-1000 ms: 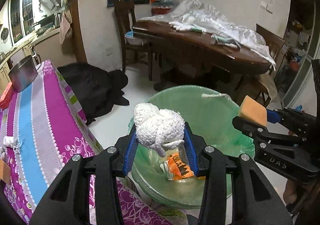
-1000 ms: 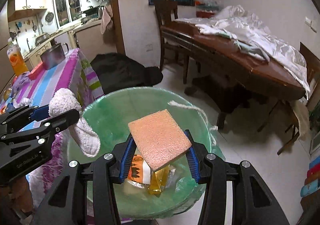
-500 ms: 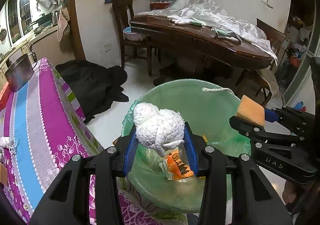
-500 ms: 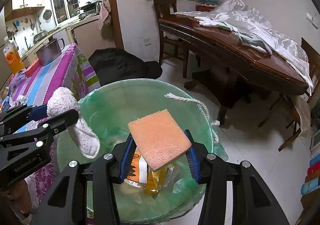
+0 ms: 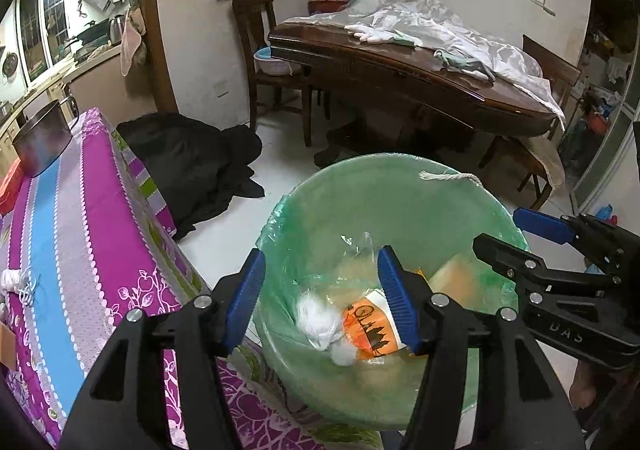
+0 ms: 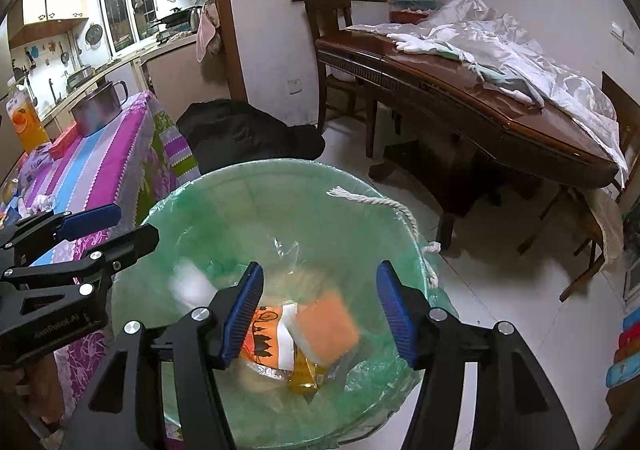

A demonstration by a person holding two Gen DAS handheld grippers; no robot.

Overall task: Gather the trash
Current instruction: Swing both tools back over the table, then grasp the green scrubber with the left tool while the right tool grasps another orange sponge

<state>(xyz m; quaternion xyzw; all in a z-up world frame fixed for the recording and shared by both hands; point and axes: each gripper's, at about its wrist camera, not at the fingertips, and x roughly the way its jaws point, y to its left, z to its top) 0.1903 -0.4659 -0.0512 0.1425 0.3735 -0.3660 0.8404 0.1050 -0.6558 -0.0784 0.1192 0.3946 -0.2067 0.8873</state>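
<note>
Hovering over a green-lined trash bin (image 5: 400, 186), the left gripper (image 5: 322, 294) has just been opening its jaws, which stand apart with nothing between the blue pads. Below it, inside the bin, lies a white sock (image 5: 322, 324), crumpled and blurred, beside an orange printed wrapper (image 5: 370, 332). To the right, the right gripper (image 6: 320, 306) has also just been opening; its jaws hold nothing. Beneath it in the bin sits an orange sponge (image 6: 328, 324), tilted and blurred, touching the same wrapper on its right side. A white cord (image 6: 384, 206) drapes over the bin's far rim. Left of the bin stands a table under a purple and blue striped cloth (image 5: 80, 218), with a metal pot (image 5: 42, 138) at its far end.
</note>
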